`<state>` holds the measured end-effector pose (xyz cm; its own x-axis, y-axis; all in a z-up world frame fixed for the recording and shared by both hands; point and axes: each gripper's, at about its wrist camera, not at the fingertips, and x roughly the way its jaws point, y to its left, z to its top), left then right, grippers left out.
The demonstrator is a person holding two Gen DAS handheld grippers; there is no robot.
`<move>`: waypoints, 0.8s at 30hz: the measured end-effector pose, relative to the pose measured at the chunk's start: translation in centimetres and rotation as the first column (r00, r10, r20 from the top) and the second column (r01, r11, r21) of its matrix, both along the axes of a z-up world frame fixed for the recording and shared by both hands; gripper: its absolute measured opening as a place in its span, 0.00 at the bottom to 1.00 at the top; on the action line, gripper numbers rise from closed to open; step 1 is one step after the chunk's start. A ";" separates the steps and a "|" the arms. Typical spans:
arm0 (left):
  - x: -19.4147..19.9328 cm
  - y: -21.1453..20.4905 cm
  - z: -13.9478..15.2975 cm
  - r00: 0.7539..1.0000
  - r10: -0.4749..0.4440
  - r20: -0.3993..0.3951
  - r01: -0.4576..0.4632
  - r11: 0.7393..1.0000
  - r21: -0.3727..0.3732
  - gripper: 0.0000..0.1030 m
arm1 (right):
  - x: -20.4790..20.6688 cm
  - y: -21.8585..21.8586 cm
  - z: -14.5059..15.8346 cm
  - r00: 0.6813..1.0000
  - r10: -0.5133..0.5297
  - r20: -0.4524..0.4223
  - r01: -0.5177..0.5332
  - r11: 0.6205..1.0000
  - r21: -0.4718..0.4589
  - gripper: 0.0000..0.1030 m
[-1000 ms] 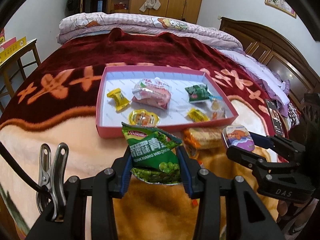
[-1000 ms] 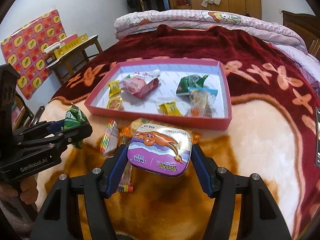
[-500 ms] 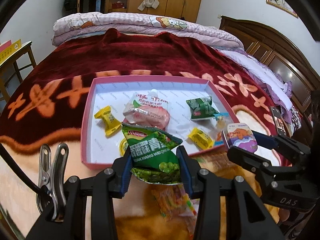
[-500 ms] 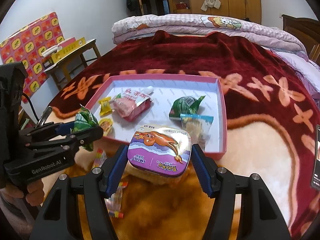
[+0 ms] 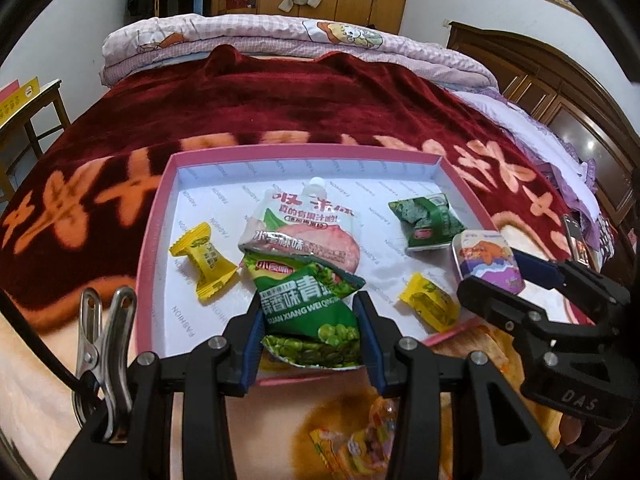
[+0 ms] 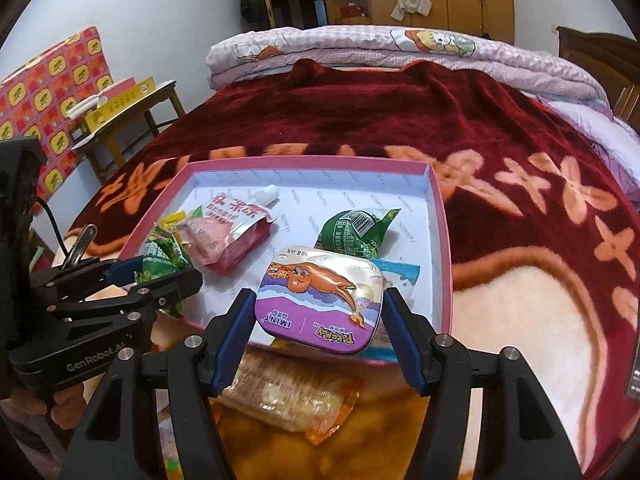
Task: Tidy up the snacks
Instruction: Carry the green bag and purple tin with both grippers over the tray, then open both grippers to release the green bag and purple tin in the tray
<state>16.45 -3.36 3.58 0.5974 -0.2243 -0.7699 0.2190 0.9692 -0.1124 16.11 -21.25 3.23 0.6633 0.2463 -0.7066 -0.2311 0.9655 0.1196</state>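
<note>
My left gripper (image 5: 310,320) is shut on a green pea snack packet (image 5: 308,304), held over the near edge of the pink tray (image 5: 154,216). My right gripper (image 6: 320,320) is shut on a purple mint tin (image 6: 320,300), held above the tray's near right part (image 6: 438,200). Each gripper shows in the other's view: the right one with the tin (image 5: 486,260), the left one with the packet (image 6: 160,256). Inside the tray lie a pink juice pouch (image 5: 308,224), two yellow candies (image 5: 204,260) (image 5: 430,304) and a green packet (image 5: 426,220).
A clear wrapped cracker pack (image 6: 288,396) and a colourful sweet wrapper (image 5: 360,444) lie on the blanket in front of the tray. A phone (image 5: 576,236) rests at the right. A wooden stool with yellow boxes (image 6: 120,104) stands left of the bed; a folded quilt (image 5: 296,40) lies beyond.
Both grippers moved forward with their snacks, from over the blanket before the tray to over the tray's near edge. The cracker pack has passed beneath the right gripper.
</note>
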 end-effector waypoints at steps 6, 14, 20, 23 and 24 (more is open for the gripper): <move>0.8 -0.8 -0.3 1.000 -0.006 0.014 0.005 1.000 0.020 0.43 | 1.1 -0.5 -0.4 1.000 -0.018 0.005 0.018 1.000 0.004 0.63; 1.5 -1.6 -1.1 1.000 -0.015 0.003 0.014 0.999 0.034 0.44 | 1.8 -1.3 -1.3 1.000 -0.023 0.000 0.023 0.999 0.031 0.63; 1.6 -1.8 -1.2 1.000 -0.008 0.004 0.008 0.999 0.042 0.44 | 1.9 -1.3 -1.6 1.000 -0.018 0.008 0.018 0.999 0.041 0.64; 1.6 -1.7 -1.3 1.000 -0.003 0.001 0.003 0.999 0.045 0.44 | 1.8 -1.5 -1.7 1.000 -0.020 0.013 0.019 0.999 0.049 0.64; 1.6 -1.8 -1.3 1.000 -0.003 0.001 0.003 0.999 0.047 0.44 | 1.8 -1.5 -1.7 1.000 -0.020 0.014 0.020 0.998 0.052 0.64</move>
